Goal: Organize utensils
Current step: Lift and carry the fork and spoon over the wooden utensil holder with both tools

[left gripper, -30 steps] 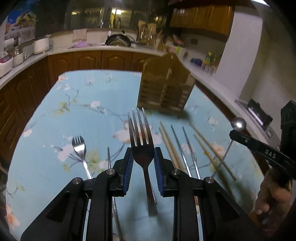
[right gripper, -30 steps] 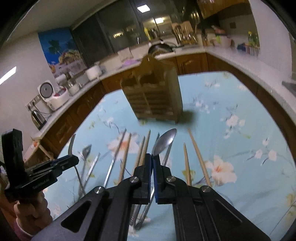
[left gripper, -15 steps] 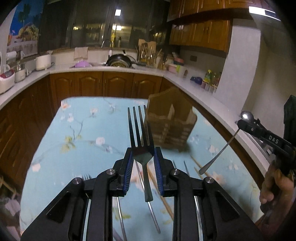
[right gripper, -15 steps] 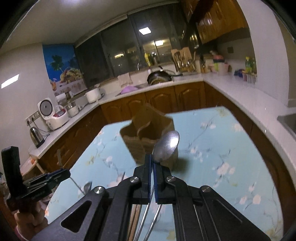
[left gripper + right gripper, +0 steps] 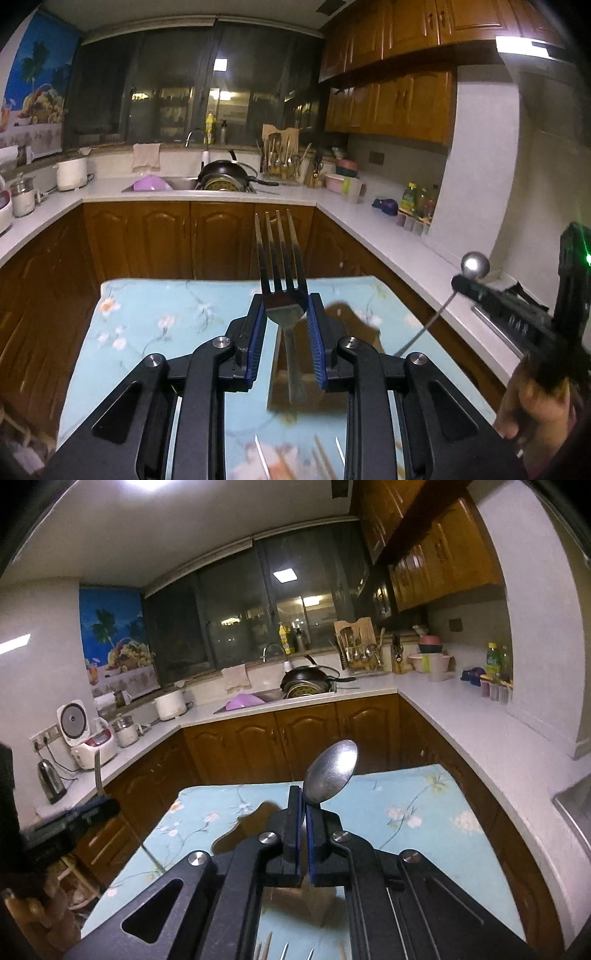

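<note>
Both claws loaded mid-carry: left claw [image 5: 284, 325] clamps a fork [image 5: 282, 280] at frame centre, right claw [image 5: 304, 812] pinches a spoon [image 5: 332, 770]. Next, I'd guess, drop them into the wooden holder [image 5: 255, 823] on the bench [image 5: 424, 812], lower middle.

The fork [image 5: 282, 273] and spoon [image 5: 331, 771] look like polished metal, shiny and smooth. The gripper frames are matt black plastic with ribbed blue pads [image 5: 257, 339]. A glossy floral cloth [image 5: 155, 321] covers the table; the cabinets [image 5: 166, 240] are varnished wood, and the worktop [image 5: 461, 716] is pale and smooth.
</note>
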The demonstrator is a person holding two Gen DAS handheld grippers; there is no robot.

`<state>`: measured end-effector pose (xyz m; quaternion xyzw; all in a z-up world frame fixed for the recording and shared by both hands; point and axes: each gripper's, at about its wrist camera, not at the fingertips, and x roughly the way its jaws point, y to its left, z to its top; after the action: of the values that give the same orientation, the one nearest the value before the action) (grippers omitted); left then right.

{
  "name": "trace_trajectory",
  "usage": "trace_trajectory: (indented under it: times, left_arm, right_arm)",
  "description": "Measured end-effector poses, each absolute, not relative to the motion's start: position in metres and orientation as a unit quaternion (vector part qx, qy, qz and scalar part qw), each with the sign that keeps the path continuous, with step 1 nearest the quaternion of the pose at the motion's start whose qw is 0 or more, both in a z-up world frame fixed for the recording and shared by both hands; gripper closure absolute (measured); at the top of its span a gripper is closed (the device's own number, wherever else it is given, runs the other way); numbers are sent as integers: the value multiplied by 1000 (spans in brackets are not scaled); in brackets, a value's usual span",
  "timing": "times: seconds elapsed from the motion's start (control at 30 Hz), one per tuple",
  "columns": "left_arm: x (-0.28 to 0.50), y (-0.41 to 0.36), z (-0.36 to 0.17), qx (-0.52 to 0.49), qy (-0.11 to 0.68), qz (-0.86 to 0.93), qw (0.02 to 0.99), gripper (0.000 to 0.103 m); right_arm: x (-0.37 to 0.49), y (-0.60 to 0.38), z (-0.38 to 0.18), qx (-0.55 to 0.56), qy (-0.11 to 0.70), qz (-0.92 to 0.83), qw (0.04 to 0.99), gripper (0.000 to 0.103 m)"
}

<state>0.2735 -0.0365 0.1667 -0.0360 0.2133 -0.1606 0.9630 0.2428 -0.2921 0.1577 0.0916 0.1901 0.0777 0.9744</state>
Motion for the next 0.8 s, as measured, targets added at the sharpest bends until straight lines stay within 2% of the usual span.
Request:
trace_trajectory:
  times: [0.27, 0.53, 0.8]
  left_arm:
    - [342, -64, 131, -40, 245, -150, 957, 82]
    - [364, -76, 85, -34, 284, -139, 948, 82]
    - [365, -88, 60, -11, 305, -147, 941, 82]
  right_arm:
    - [287, -285, 126, 53, 219, 68, 972, 101]
    - [309, -282, 80, 52, 265, 79, 960, 101]
    - [314, -278, 64, 44, 283, 89, 954, 101]
